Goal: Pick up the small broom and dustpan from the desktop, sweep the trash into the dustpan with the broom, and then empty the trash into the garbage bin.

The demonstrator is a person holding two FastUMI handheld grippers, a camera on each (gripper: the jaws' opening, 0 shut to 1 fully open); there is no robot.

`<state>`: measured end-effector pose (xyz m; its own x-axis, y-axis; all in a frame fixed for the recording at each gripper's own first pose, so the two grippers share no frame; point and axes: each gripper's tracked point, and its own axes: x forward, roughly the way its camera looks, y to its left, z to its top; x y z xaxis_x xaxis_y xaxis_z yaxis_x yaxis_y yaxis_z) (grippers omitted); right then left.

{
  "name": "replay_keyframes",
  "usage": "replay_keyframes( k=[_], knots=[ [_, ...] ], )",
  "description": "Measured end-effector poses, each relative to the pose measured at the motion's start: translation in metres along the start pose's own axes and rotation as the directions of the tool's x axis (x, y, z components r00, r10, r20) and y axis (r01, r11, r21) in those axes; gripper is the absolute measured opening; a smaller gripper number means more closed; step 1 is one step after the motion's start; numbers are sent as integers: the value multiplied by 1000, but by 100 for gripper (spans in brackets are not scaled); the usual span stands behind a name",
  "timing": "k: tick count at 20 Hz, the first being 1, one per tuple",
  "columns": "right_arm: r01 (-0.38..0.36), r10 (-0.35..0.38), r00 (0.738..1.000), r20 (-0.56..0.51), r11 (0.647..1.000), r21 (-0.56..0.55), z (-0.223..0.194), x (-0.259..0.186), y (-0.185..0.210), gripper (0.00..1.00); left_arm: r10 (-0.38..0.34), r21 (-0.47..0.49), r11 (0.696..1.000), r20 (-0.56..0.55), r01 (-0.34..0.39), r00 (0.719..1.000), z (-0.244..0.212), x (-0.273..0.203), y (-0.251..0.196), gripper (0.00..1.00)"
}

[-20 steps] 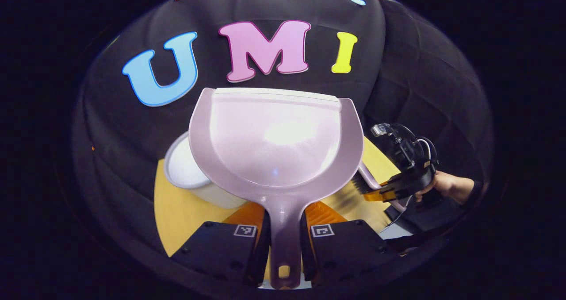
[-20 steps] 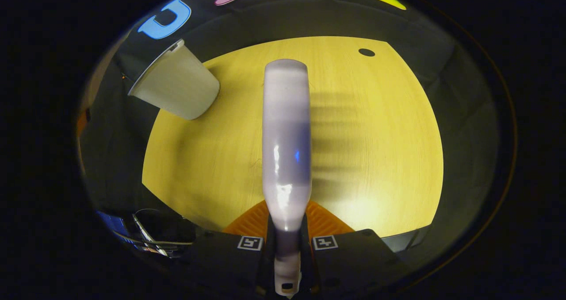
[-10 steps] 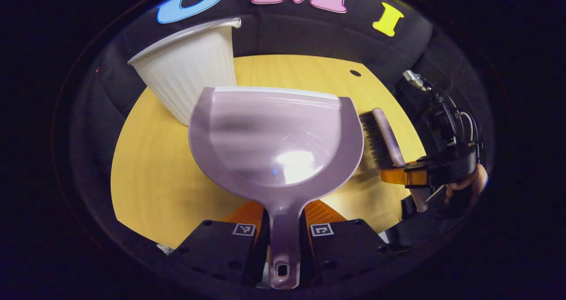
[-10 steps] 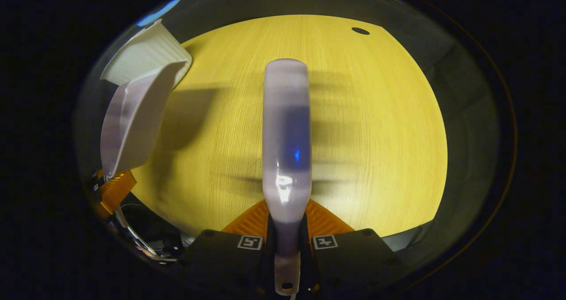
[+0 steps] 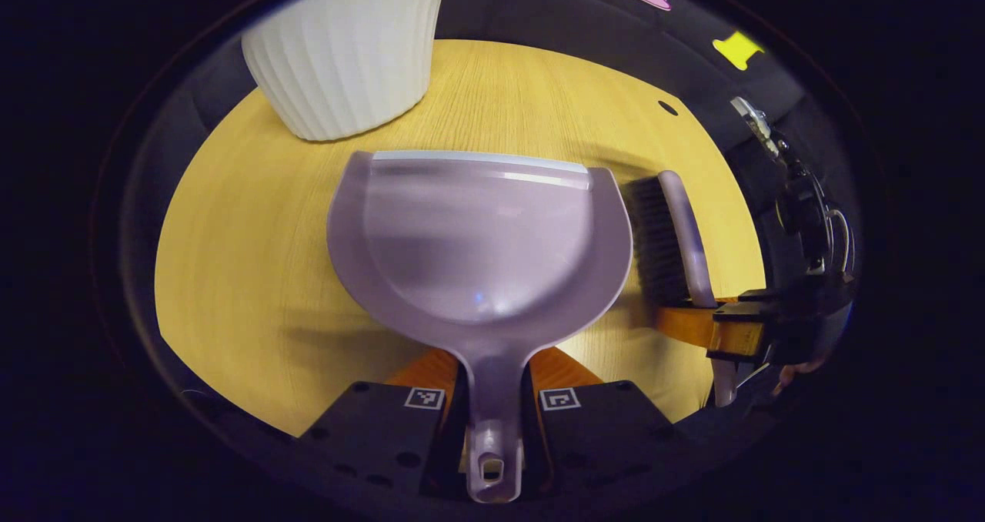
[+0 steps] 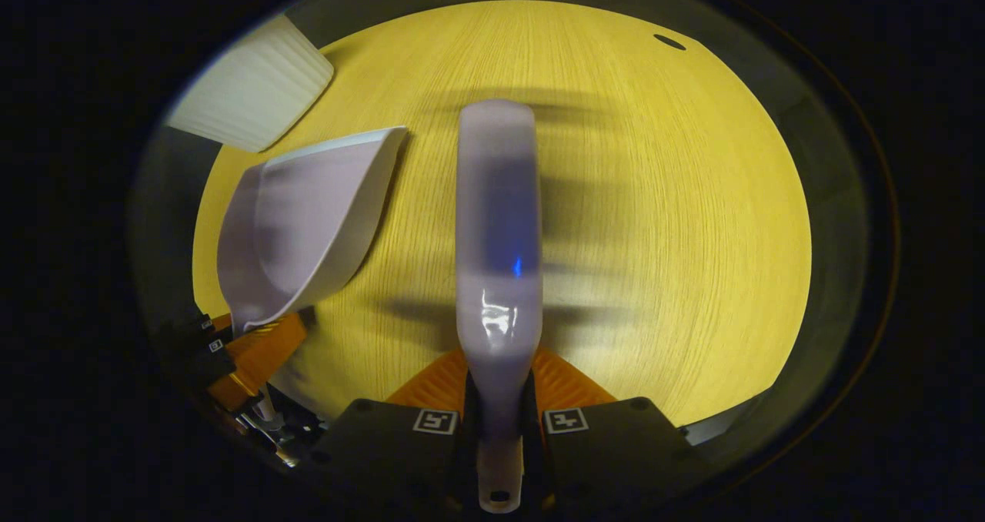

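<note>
Yellow wood-grain desktop point(image 5: 254, 260), round. White ribbed plastic garbage bin point(image 5: 346, 52), far edge. Lilac plastic dustpan point(image 5: 477, 237): my left gripper point(image 5: 492, 399) clamps its handle, pan level above the desktop. Lilac broom point(image 6: 499, 222), dark bristles: handle pinched in my right gripper point(image 6: 499, 406), beside the dustpan.

Empty lilac dustpan point(image 5: 477, 237) beside lilac broom point(image 5: 677, 237), white ribbed bin point(image 5: 346, 45) beyond.

- A yellow wood-grain tabletop point(image 5: 254, 276) spans both views.
- A white ribbed plastic bin point(image 5: 346, 52) stands on it, upper left of the frame.
- A small dark hole point(image 6: 669, 41) sits upper right.
</note>
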<state>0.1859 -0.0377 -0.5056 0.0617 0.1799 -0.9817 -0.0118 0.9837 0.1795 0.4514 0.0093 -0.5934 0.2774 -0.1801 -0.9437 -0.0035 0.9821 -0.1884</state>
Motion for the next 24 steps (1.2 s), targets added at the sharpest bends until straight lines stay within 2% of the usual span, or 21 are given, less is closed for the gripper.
replay_keyframes(
  k=[4, 5, 7, 8, 9, 10, 11, 12, 14, 17, 20, 22, 24],
  knots=[
    [-1, 1, 999, -34, 1000, 28, -1, -3, 6, 27, 14, 21, 1000, -12, -14, 1000, 1, 1, 0, 29],
    [-3, 5, 999, -48, 999, 42, -4, -5, 7, 29, 21, 37, 999, -18, -20, 1000, 2, 0, -2, 30],
    [-8, 10, 998, -57, 999, 36, -4, -2, 8, 30, -2, 66, 998, -15, 3, 1000, 5, -2, -8, 33],
    [-4, 5, 998, -58, 1000, 27, -6, -3, 6, 35, 4, 71, 997, -11, -3, 1000, 5, -4, -9, 38],
    [0, 1, 998, -56, 1000, 19, -9, -5, 5, 45, 11, 71, 997, -7, -10, 1000, 6, -6, -8, 60],
    [-2, 3, 999, -50, 1000, 14, -11, -8, 6, 50, 10, 71, 997, -2, -10, 1000, 6, -8, -9, 64],
    [-7, 7, 999, -41, 1000, 16, -12, -13, 7, 61, 13, 70, 997, 4, -13, 1000, 6, -11, -9, 64],
    [-18, 19, 999, -30, 1000, 25, -12, -19, 10, 59, 11, 77, 997, 15, -12, 1000, 6, -16, -10, 63],
    [-47, 47, 999, 14, 997, 57, -8, -37, 15, 100, 18, 81, 997, 36, -21, 999, 6, -35, -9, 63],
    [-66, 52, 987, 155, 994, 84, 9, -81, 18, 99, -2, 73, 997, 113, -7, 994, 20, -72, -11, 63],
    [-87, 53, 952, 300, 991, 101, 29, -136, 22, 99, -34, 86, 996, 207, 17, 978, 36, -126, -21, 64],
    [-101, 57, 917, 395, 991, 93, 42, -173, 29, 99, -1, 100, 994, 323, -33, 946, 55, -161, -15, 65],
    [-87, 44, 871, 489, 994, 66, 57, -208, 34, 99, -23, 109, 994, 443, -28, 896, 76, -201, -20, 65]
  ],
)
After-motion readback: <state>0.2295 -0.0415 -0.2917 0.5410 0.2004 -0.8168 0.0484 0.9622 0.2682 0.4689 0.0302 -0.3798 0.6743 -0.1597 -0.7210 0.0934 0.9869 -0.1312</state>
